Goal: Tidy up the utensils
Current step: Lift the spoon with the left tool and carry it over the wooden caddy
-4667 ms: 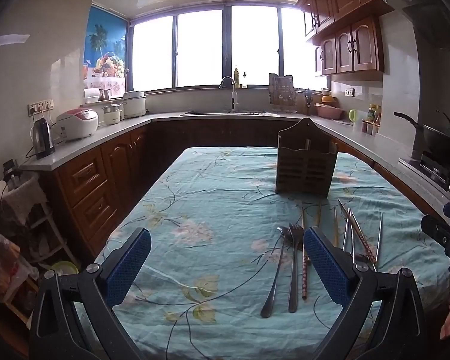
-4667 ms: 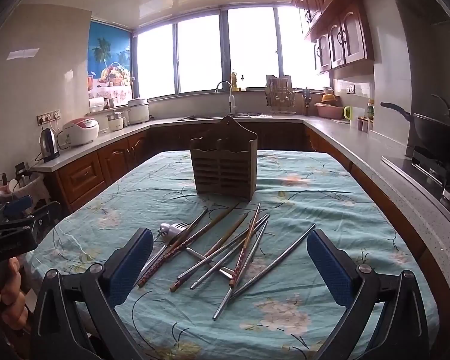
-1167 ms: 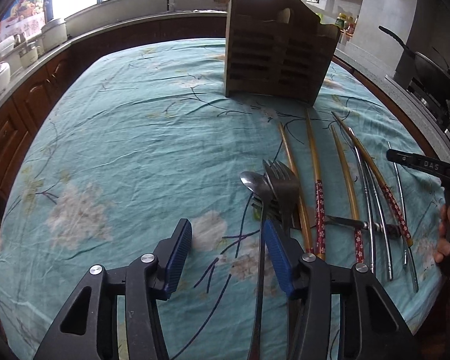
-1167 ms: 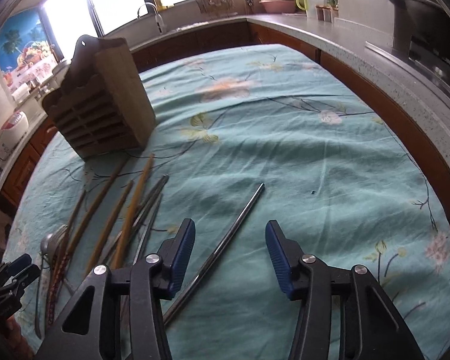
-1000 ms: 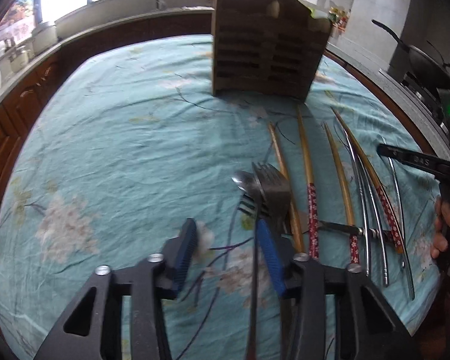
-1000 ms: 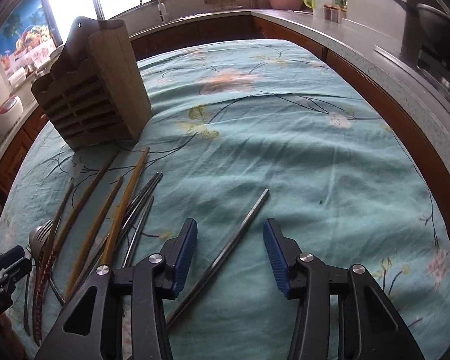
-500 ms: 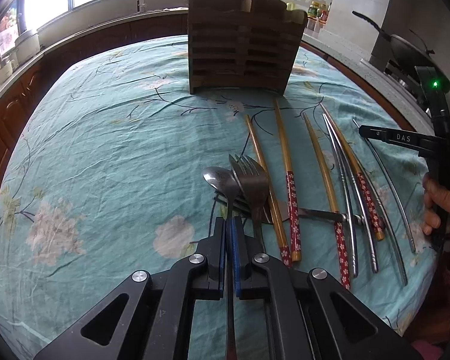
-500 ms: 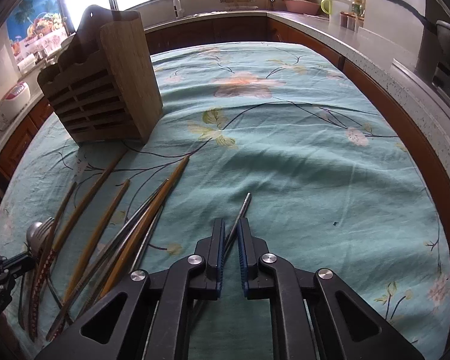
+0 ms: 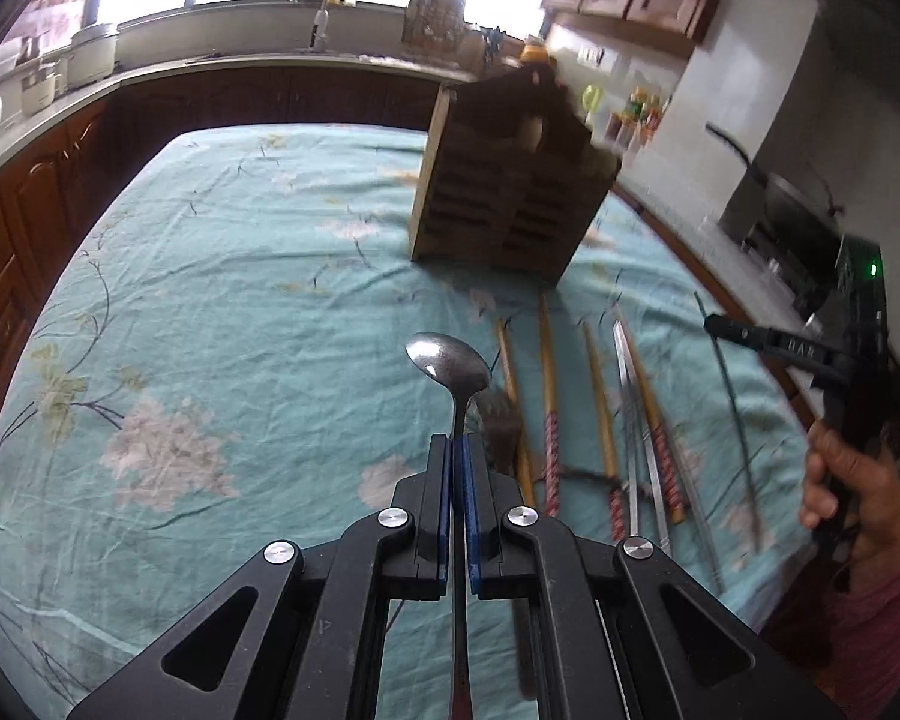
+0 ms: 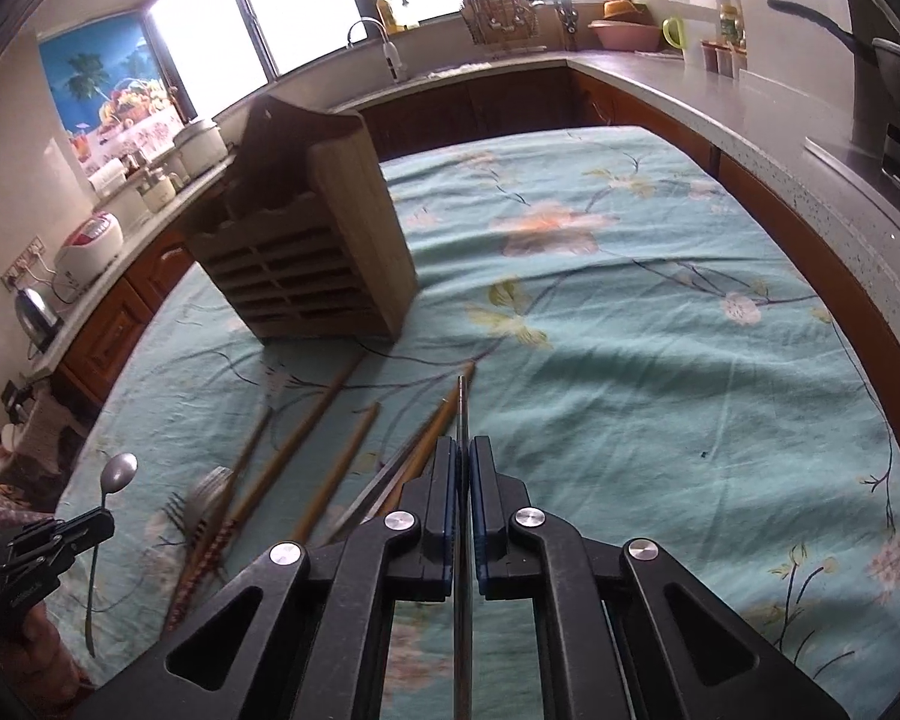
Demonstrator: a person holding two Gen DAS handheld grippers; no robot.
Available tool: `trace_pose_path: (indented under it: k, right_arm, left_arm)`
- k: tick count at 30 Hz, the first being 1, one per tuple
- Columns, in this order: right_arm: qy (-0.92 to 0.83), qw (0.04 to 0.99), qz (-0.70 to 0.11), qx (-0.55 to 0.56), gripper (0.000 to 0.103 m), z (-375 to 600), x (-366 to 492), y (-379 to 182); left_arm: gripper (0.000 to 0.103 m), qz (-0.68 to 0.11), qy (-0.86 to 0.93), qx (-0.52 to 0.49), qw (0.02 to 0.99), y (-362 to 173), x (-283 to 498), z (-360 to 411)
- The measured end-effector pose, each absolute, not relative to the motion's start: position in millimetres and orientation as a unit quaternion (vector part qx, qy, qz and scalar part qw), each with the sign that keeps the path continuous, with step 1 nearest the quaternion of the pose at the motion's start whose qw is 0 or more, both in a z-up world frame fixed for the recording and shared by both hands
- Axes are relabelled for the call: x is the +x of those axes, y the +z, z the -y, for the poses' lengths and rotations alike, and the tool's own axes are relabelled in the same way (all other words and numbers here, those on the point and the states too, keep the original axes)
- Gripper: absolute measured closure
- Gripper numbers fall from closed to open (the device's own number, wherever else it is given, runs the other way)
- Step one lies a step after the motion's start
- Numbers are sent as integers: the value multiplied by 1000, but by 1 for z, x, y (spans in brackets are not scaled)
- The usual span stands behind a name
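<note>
Steel spoon (image 9: 448, 367) sits pinched in the left gripper (image 9: 456, 456), now raised off the tablecloth (image 9: 222, 312); the right gripper (image 10: 462, 462) clamps a metal chopstick (image 10: 462, 414), likewise lifted. Farther off stands the wooden holder (image 10: 306, 258).

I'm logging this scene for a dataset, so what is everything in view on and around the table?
spoon: 1, silver, lifted, clamped in left gripper
metal chopstick: 1, silver, clamped in right gripper
utensil holder: 1, brown wood, far on table
fork: 1, silver, on cloth
wooden chopsticks: several, tan, some red-patterned, on cloth
tablecloth: 1, teal floral
left gripper: black, blue pads, shut
right gripper: black, blue pads, shut
</note>
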State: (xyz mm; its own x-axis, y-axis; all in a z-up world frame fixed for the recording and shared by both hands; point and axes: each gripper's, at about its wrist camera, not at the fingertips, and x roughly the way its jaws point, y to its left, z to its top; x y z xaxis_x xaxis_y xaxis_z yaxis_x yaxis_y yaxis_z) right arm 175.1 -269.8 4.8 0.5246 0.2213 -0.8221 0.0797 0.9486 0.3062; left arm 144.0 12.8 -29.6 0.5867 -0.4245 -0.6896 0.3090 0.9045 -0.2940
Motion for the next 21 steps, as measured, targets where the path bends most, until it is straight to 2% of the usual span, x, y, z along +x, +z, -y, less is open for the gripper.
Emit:
trace_pose_path:
  k: [21]
  right_arm:
    - [61,911,-373,165,99,263,182,90]
  left_arm:
    - [100,-292,-228,-176,912,11,144,-44]
